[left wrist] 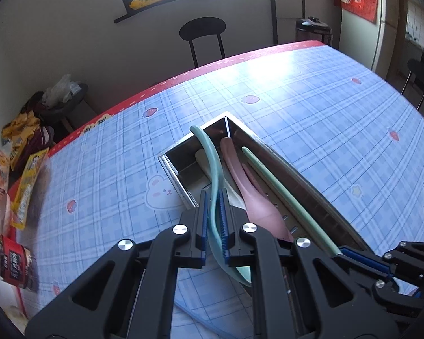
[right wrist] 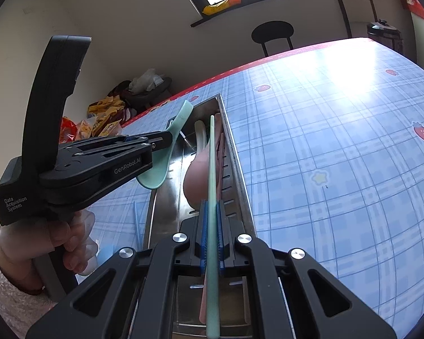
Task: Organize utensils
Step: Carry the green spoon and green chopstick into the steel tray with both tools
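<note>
Where left hand-held gripper (right wrist: 166, 138) clamps spoon (right wrist: 155, 175): "GenRobot.AI", "Data Acquisition System".

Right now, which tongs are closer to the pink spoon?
Right. The right tongs hold a green chopstick just over the pink spoon; the left tongs hold a green spoon off beside it.

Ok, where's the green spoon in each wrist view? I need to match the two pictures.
Left wrist: green spoon at lower centre, clamped in the left gripper, handle arching over the metal tray.
Right wrist: left of centre, bowl under the left gripper.
Shared landmark: pink spoon in the tray.
</note>
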A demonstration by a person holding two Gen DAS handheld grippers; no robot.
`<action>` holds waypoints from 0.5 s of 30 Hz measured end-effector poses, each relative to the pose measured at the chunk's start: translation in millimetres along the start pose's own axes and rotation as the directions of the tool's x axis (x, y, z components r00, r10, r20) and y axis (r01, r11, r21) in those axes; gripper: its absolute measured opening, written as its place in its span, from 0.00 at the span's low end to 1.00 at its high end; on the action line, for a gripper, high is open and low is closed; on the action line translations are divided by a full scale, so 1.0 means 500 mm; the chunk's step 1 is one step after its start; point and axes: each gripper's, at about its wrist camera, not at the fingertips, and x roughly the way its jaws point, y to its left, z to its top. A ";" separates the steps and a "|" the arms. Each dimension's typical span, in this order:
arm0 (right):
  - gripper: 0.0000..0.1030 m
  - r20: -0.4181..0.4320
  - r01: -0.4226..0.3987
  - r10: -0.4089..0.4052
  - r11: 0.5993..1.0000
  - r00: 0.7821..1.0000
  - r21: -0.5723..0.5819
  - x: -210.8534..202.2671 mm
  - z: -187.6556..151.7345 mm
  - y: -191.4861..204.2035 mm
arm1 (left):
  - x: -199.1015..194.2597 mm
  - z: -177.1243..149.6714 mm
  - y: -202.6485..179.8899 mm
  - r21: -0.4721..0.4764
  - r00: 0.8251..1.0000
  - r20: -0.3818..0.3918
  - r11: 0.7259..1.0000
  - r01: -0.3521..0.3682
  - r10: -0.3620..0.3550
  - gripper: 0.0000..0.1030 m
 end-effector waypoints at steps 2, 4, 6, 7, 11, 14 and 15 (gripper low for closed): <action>0.06 0.001 0.002 -0.002 1.000 1.000 -0.005 -0.001 -0.002 -0.001 | 0.007 0.002 -0.001 0.017 1.000 -0.007 1.000 -0.015 0.016 0.11; 0.07 0.001 0.004 -0.004 1.000 1.000 -0.006 -0.002 -0.002 -0.001 | 0.011 0.005 -0.002 0.027 1.000 -0.009 0.999 -0.025 0.026 0.11; 0.08 0.007 0.006 -0.006 1.000 1.000 -0.009 -0.006 0.000 0.001 | 0.014 0.007 -0.007 0.044 0.999 -0.011 0.998 -0.036 0.037 0.11; 0.08 0.014 0.008 -0.008 1.000 1.000 -0.013 -0.010 0.002 0.001 | 0.015 0.008 -0.009 0.051 0.999 -0.012 0.998 -0.038 0.039 0.11; 0.19 0.054 0.023 -0.022 1.000 0.998 -0.022 -0.031 0.012 0.001 | 0.024 0.011 -0.022 0.085 0.999 -0.027 0.995 -0.044 0.047 0.10; 0.21 0.091 0.025 -0.026 1.000 0.995 0.014 -0.052 0.026 -0.017 | 0.033 0.013 -0.033 0.117 0.997 -0.037 0.991 -0.062 0.067 0.10; 0.21 0.100 0.025 -0.028 0.999 0.995 0.027 -0.057 0.029 -0.025 | 0.036 0.013 -0.038 0.133 0.996 -0.039 0.989 -0.072 0.078 0.09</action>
